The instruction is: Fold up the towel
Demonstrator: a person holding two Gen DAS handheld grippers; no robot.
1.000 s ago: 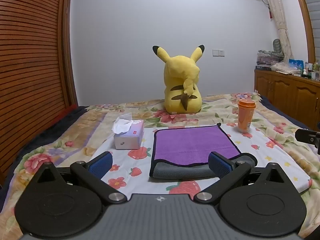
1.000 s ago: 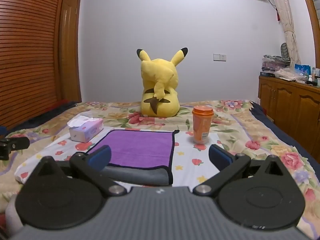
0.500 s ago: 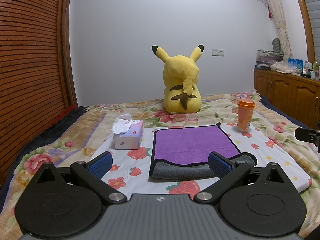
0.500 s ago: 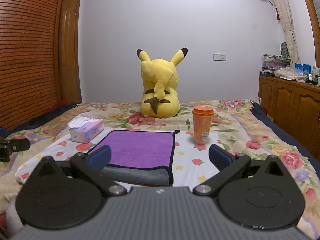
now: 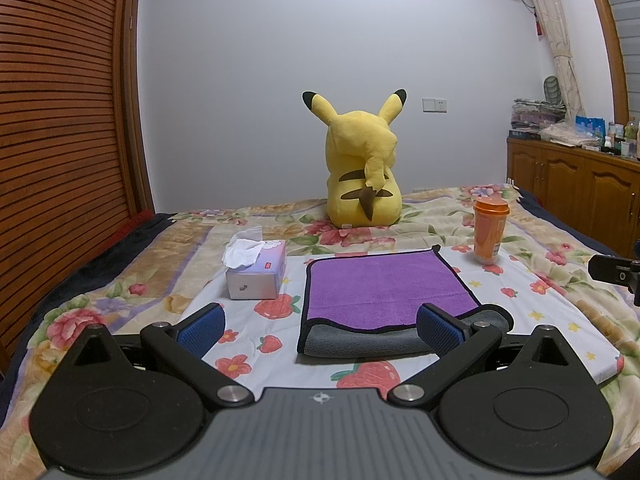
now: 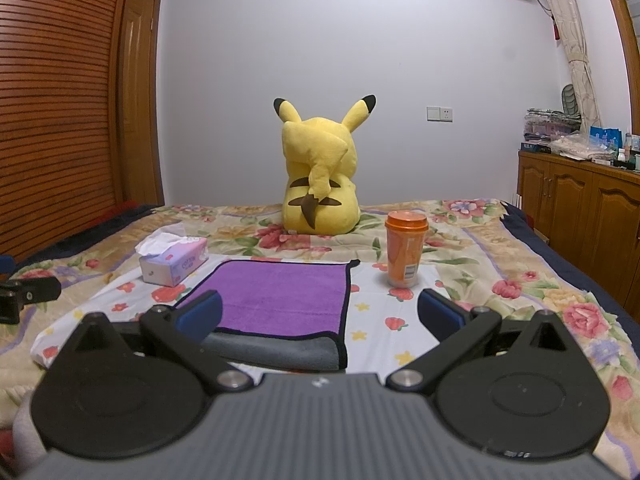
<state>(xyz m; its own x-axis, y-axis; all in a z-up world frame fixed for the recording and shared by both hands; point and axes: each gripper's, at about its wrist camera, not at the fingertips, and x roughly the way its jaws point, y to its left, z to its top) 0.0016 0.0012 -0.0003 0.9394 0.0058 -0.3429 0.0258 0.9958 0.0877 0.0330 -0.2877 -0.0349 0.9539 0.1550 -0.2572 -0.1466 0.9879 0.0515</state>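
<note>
My two wrist cameras sit low at the bed's (image 5: 560,320) near edge, facing its far edge; both share the towel (image 5: 384,284) (image 6: 276,296).

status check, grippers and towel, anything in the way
Left gripper open, empty; right gripper open, empty. Purple towel flat on bed, grey near edge rolled over. Tissue box left of it, orange cup right, both apart from towel.

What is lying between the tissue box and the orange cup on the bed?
The purple towel lies between the tissue box and the orange cup, flat on the bed; both wrist views show this.
</note>
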